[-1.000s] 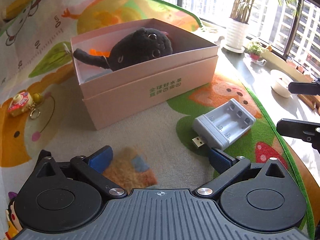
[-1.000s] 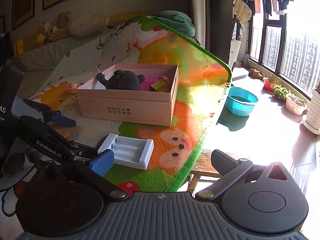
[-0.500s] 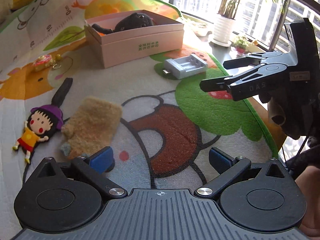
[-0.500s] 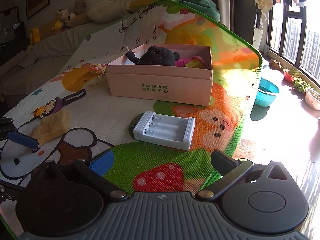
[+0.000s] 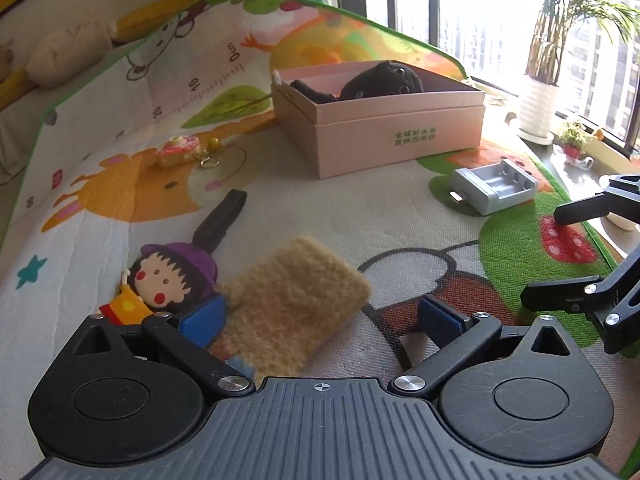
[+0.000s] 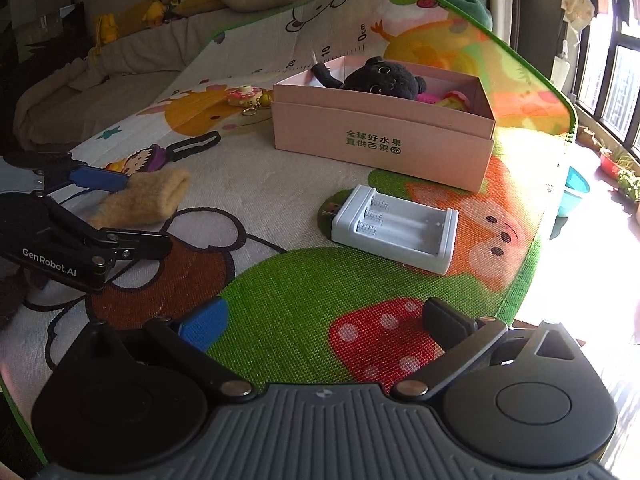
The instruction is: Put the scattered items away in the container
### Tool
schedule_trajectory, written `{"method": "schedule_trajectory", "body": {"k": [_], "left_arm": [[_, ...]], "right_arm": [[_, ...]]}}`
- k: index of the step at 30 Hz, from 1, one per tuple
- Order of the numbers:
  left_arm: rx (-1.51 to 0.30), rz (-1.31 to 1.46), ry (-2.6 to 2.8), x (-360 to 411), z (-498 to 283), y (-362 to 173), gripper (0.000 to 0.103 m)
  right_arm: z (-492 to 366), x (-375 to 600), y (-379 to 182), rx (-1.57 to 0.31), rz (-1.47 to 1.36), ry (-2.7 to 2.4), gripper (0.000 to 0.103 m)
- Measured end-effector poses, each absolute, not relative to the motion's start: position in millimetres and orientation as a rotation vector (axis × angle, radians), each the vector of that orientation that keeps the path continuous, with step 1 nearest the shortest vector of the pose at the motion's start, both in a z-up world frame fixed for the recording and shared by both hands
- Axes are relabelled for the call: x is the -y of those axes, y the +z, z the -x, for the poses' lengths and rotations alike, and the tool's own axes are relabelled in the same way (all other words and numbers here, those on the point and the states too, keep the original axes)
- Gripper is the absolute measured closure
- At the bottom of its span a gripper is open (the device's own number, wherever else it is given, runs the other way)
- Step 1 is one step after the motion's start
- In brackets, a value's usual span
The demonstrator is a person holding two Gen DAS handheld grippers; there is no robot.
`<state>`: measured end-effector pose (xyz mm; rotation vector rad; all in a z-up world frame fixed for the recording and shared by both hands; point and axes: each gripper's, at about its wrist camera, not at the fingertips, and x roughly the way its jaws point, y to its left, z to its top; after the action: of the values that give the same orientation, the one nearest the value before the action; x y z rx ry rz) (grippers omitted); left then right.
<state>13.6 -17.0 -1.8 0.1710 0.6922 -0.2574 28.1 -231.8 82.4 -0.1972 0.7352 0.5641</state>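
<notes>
Both sets of fingers spread wide, gripping nothing. Left gripper now lowered over tan fuzzy knitted pouch, closer than half a second ago; right gripper low above green patch of cartoon play mat. Pouch soft, rectangular, flat on mat beside purple-hatted doll keychain, well apart from pink cardboard box.

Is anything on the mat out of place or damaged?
Nothing looks damaged. Four items lie outside the pink box: the battery charger, fuzzy tan pouch, doll keychain and donut keychain. The black plush is already inside.
</notes>
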Motion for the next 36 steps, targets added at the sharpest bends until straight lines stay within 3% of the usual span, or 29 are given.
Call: {"method": "schedule_trajectory", "body": {"k": [10,26,29,36], "left_arm": [[-0.647,-0.122,-0.361,48.3,-19.4,-4.8,0.000],[-0.617,-0.075,-0.254,36.9,-7.9,-2.7,0.000],[-0.622,-0.073,-0.249,36.5,-8.7,-3.1,0.000],[-0.669,-0.085,-0.287,43.9,-5.0,-4.0,0.000]], "right_arm": [[-50.7,261.1,111.2,-0.638,0.111,0.381,0.000],[-100.9,205.1,83.6,-0.732,0.178,0.300,0.000],[-96.9,208.8,84.6,-0.733,0.156,0.350,0.011],[-61.8,227.5,83.0,-0.706,0.167,0.409,0.010]]}}
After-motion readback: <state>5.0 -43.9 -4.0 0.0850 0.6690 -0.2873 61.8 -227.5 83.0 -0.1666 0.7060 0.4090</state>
